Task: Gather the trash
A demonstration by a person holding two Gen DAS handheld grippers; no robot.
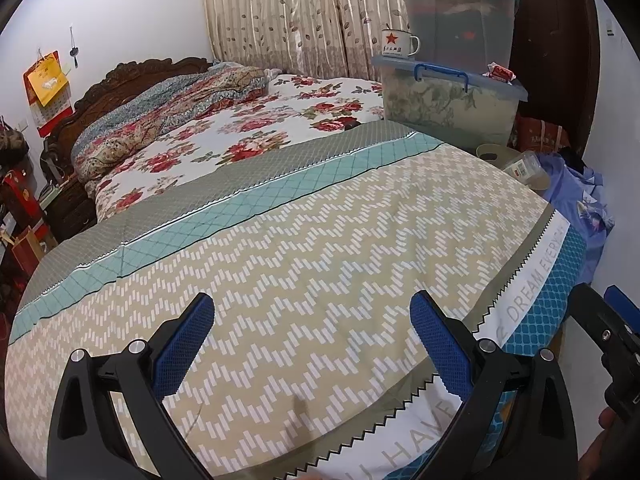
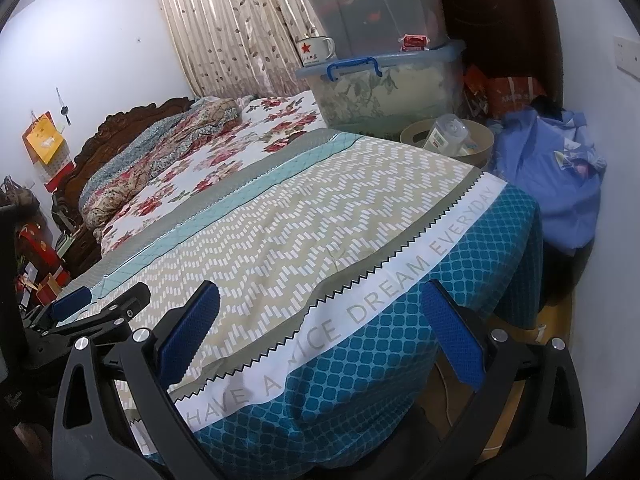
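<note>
Both tools hang over the foot of a bed [image 1: 320,240], each with its blue-padded fingers spread wide and nothing between them. The left tool [image 1: 312,340] sits above the beige chevron panel of the bedspread, and the right tool [image 2: 320,320] straddles the white band lettered "HAVE A NICE DREAM EVERYDAY" and the teal drape below it.

The right wrist view shows most of what matters for the trash. Ahead and to the right of that tool, just past the bed's far corner, stands a round beige bin [image 2: 448,136] with a clear plastic jar [image 2: 444,132] lying tilted inside it. From the left tool the same bin [image 1: 496,154] is only a sliver of rim behind the bedspread edge, with the jar [image 1: 524,166] half hidden beside it.

The right view also takes in a heap of blue clothing [image 2: 548,184] beside the bin against the wall, and the floor under the bed's overhang. In the left view that floor is out of sight.

Each view catches the other tool at its edge: the left tool low on the left in the right view, the right tool at the far right in the left view.

Beyond the bin, stacked storage boxes [image 1: 452,96] carry an enamel mug [image 1: 398,44] with a red star and a small red packet [image 1: 500,72].
</note>
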